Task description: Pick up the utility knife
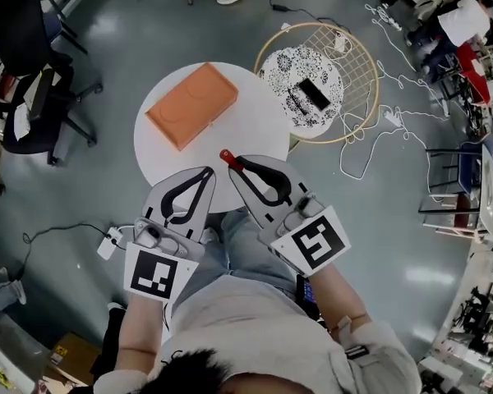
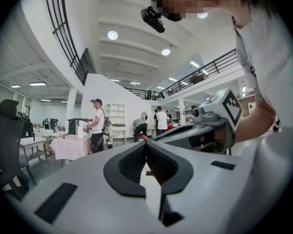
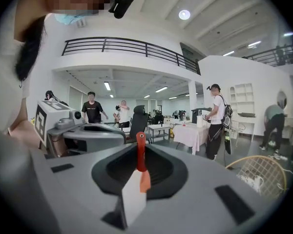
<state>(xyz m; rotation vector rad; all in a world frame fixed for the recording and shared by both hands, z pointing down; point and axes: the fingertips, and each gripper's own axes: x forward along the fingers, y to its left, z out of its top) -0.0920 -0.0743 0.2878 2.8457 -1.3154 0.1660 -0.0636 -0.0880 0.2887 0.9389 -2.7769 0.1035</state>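
Observation:
The utility knife [image 1: 228, 158] is red, and its end pokes out past the tips of my right gripper [image 1: 234, 164], which is shut on it above the near edge of the round white table [image 1: 255, 121]. In the right gripper view the red knife [image 3: 141, 152] stands clamped between the jaws of the right gripper [image 3: 140, 145]. My left gripper [image 1: 207, 173] hovers beside it on the left, shut, with nothing held. In the left gripper view the left gripper [image 2: 146, 145] has its tips together, and the right gripper [image 2: 205, 126] shows close by on the right.
An orange box [image 1: 192, 105] lies on the table's far left part. A round wire stand [image 1: 363, 97] with a patterned plate [image 1: 301, 87] and a black object [image 1: 314, 93] sits to the right. Office chairs [image 1: 29, 64] are at the left, and cables [image 1: 394, 121] trail over the floor. People stand in the background.

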